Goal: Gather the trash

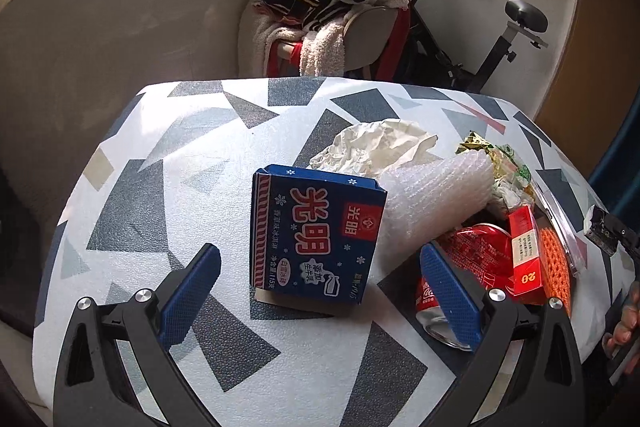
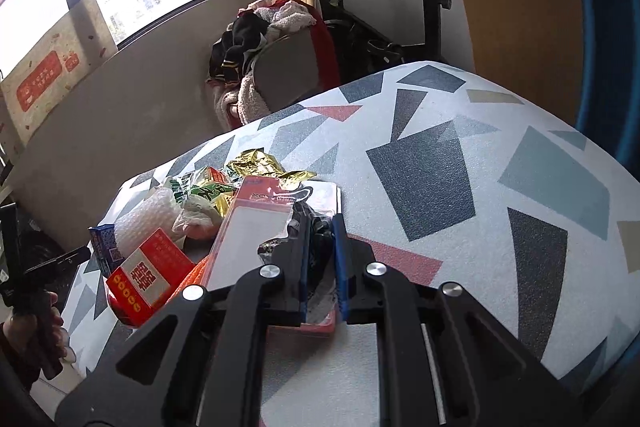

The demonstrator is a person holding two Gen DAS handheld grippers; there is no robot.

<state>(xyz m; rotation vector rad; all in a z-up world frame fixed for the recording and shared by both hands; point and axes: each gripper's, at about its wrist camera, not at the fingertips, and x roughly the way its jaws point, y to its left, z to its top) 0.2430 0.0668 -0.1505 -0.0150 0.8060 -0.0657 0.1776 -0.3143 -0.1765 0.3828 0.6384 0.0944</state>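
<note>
Fingers first: left gripper [image 1: 320, 291] spread wide with nothing between the pads, hovering over the blue carton [image 1: 316, 239]; right gripper [image 2: 320, 263] pinched nearly shut on a dark crinkled wrapper [image 2: 320, 235], just above the clear blister pack [image 2: 256, 231].

Largest to smallest: patterned table [image 1: 140, 167] carrying all the trash. White bubble wrap [image 1: 432, 199] and crumpled paper [image 1: 372, 147] heaped behind the carton. Crushed red can [image 1: 476, 255] beside the left gripper's right finger, touching a red cigarette box [image 1: 528, 251]. Gold foil wrapper [image 1: 476, 143] at the far edge of the pile.

Step in hand, by judgement: one scrap gripped on the right, carton lined up on the left. Next move: lower and close on the carton's sides, square and gentle, as thin card crushes easily. No bin visible.
</note>
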